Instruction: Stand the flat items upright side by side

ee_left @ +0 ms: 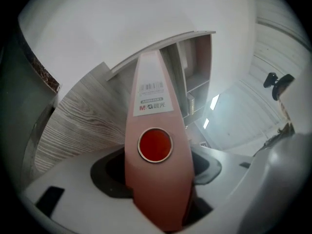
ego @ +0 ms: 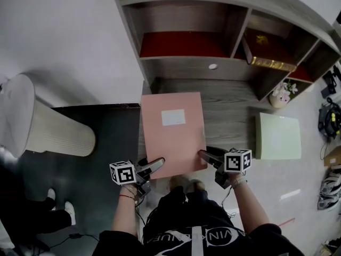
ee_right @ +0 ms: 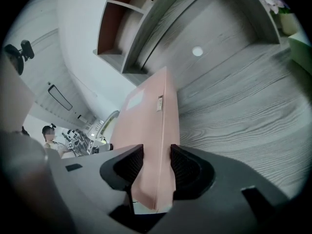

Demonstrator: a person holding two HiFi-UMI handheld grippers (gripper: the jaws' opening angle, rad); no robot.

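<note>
Pink file box (ego: 173, 132) is the item in hand, and I hold it at its two near corners. The left gripper (ego: 154, 167) is clamped across the spine end. In the left gripper view the spine fills the gap between the jaws, with its red finger-hole ring (ee_left: 155, 145) just ahead of them and a barcode label (ee_left: 153, 99) further up. The right gripper (ego: 208, 156) is clenched on the opposite near corner, and the right gripper view shows both pads pressed against the box's thin edge.

From the head view, the box's broad face with its white label (ego: 173, 117) is turned up toward the camera, so I judge the box is not yet upright. It lies over the wood-grain desk (ego: 229, 116), with its far edge near the foot of the shelf unit (ego: 224, 63). I cannot tell whether that far edge rests on the desk or hangs clear of it.

A green file box (ego: 278, 136) lies flat on the desk to the right, well apart from the pink one and untouched.

Status, by my reading: no item stands upright yet, and the first item has only been gripped. Remaining steps:
1. Tip the pink box up so that it stands on the desk.
2. Release both grips.
3. Fetch the green box.
4. Stand it just beside the pink one.
</note>
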